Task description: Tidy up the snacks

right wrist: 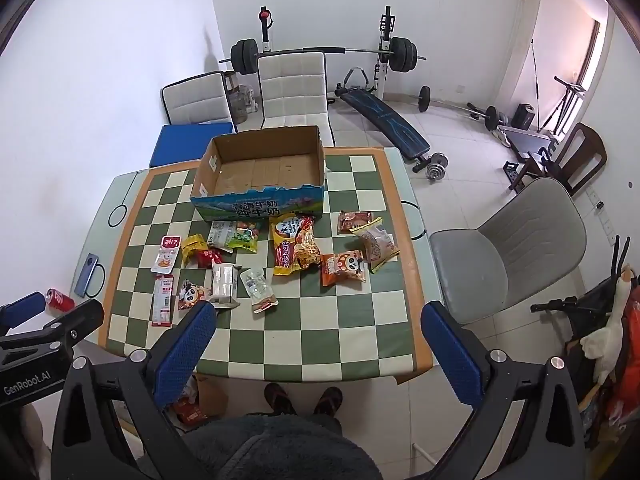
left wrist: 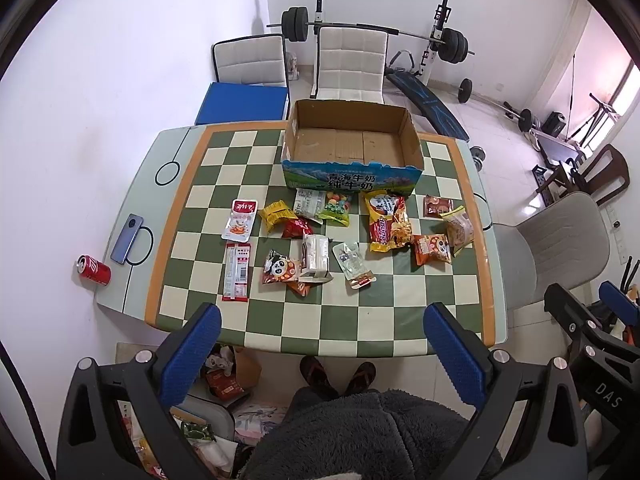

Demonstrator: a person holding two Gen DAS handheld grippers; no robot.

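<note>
both tools, left tool [left wrist: 322, 322] and right tool [right wrist: 316, 320], hung released above the tabletop [left wrist: 360, 328] edge, gripping nothing. beyond them lay scattered snack packets [left wrist: 390, 220], one reading "sedaap". farthest stood the empty cardboard box [left wrist: 352, 168].

We see white walls [left wrist: 120, 40] & pale tiled floor [right wrist: 460, 152]. Checkered table [left wrist: 320, 328] in middle, two white chairs [left wrist: 352, 64] behind it, grey chair [right wrist: 516, 248] at rt. Barbell rack [right wrist: 328, 52] + bench [right wrist: 384, 120] by far wall. Daylight from window [right wrist: 592, 60] rt.
</note>
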